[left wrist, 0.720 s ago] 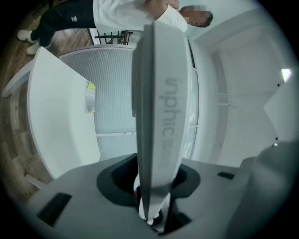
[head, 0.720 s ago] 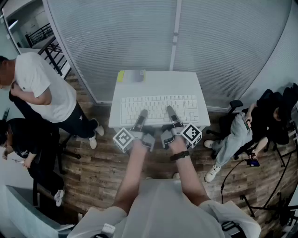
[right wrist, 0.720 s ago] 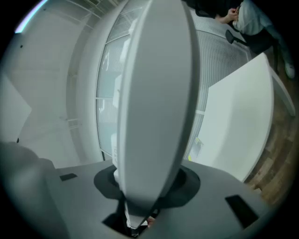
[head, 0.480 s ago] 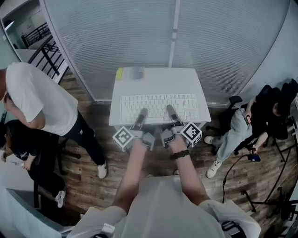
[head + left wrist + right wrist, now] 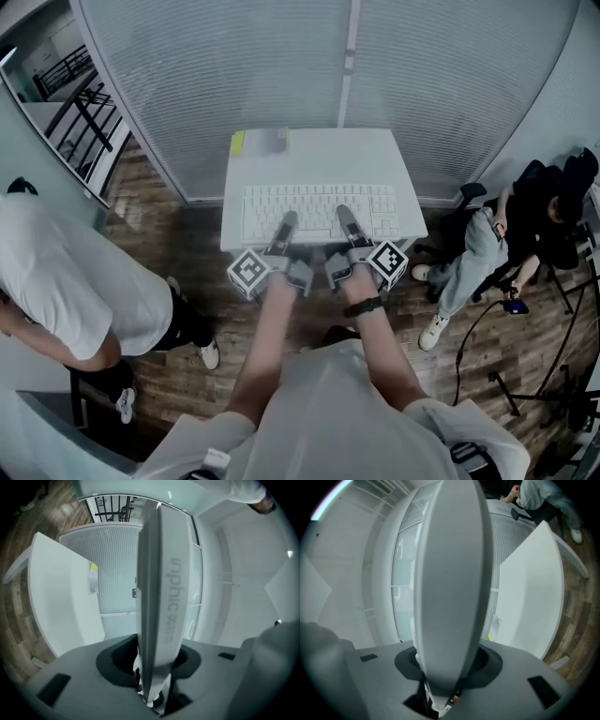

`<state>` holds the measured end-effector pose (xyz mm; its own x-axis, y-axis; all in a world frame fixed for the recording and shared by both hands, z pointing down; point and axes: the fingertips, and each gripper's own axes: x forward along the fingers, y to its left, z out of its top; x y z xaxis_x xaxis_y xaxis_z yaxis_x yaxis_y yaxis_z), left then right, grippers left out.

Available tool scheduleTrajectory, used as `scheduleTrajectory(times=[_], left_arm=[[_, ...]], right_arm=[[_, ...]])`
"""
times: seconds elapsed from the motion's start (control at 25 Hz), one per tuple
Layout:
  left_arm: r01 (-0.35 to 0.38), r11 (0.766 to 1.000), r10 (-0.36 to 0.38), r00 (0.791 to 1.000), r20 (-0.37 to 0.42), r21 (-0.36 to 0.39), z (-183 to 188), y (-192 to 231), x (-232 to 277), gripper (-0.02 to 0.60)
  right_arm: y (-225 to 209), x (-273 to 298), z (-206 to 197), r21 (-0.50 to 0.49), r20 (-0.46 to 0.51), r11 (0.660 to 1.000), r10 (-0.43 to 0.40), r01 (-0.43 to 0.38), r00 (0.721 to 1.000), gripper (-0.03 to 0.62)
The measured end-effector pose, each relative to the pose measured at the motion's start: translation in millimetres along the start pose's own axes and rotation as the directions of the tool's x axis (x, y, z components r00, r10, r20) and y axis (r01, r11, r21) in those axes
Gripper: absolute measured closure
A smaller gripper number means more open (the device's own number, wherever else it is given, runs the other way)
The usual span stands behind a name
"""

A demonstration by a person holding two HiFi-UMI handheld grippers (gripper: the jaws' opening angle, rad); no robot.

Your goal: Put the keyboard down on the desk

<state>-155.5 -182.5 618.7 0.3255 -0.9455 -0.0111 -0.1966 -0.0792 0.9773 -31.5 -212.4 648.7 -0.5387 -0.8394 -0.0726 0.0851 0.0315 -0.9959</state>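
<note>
Scene: I stand at the near side of a small white desk (image 5: 319, 159) in front of window blinds.
Keyboard: a white keyboard (image 5: 319, 211) hangs level over the near half of the desk. In both gripper views a gap shows between it and the desktop.
Left gripper: my left gripper (image 5: 286, 225) is clamped on the keyboard's near edge, left of centre.
Right gripper: my right gripper (image 5: 343, 217) is clamped on the same edge, just right of centre.
Also on the desk: a small grey and yellow thing (image 5: 261, 141) at the far left corner, well clear of the keyboard.
Nearby: a person in a white shirt (image 5: 75, 281) on the left and a seated person (image 5: 506, 244) on the right.
Risk, tilting: both grips sit on one edge, so the far edge could dip and strike first.
Risk, dropping: letting go before it rests flat would make it fall and clatter.
Risk, overhang: set too near me, it could tip off the desk's edge.
</note>
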Motion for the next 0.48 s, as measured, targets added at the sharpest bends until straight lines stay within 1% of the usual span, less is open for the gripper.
scheduleTrajectory(times=[0.08, 0.16, 0.28, 0.36, 0.48], left_arm=[[-0.001, 1.000, 0.001, 1.000, -0.003, 0.022, 1.4, -1.0, 1.8, 0.445], [-0.004, 1.000, 0.005, 1.000, -0.007, 0.026, 1.4, 2.5, 4.6, 0.445], [0.000, 1.000, 0.000, 1.000, -0.001, 0.001, 0.0, 5.8, 10.4, 0.445], [0.004, 1.000, -0.004, 1.000, 0.013, -0.021, -0.3, 5.2, 9.0, 0.445], [0.025, 1.000, -0.025, 0.999, 0.025, -0.019, -1.8, -0.3, -1.7, 0.445]], right_arm=[[-0.9, 0.8, 0.6, 0.025, 0.011, 1.000, 0.013, -0.013, 1.000, 0.450], [-6.7, 2.7, 1.7, 0.034, 0.014, 0.999, 0.015, -0.015, 1.000, 0.450], [-10.5, 7.7, 6.3, 0.008, -0.009, 1.000, 0.006, -0.006, 1.000, 0.447], [-5.7, 9.5, 6.9, -0.009, -0.033, 1.000, 0.016, -0.016, 0.999, 0.444], [4.2, 2.0, 1.2, -0.023, -0.049, 0.999, 0.030, -0.031, 0.998, 0.442]])
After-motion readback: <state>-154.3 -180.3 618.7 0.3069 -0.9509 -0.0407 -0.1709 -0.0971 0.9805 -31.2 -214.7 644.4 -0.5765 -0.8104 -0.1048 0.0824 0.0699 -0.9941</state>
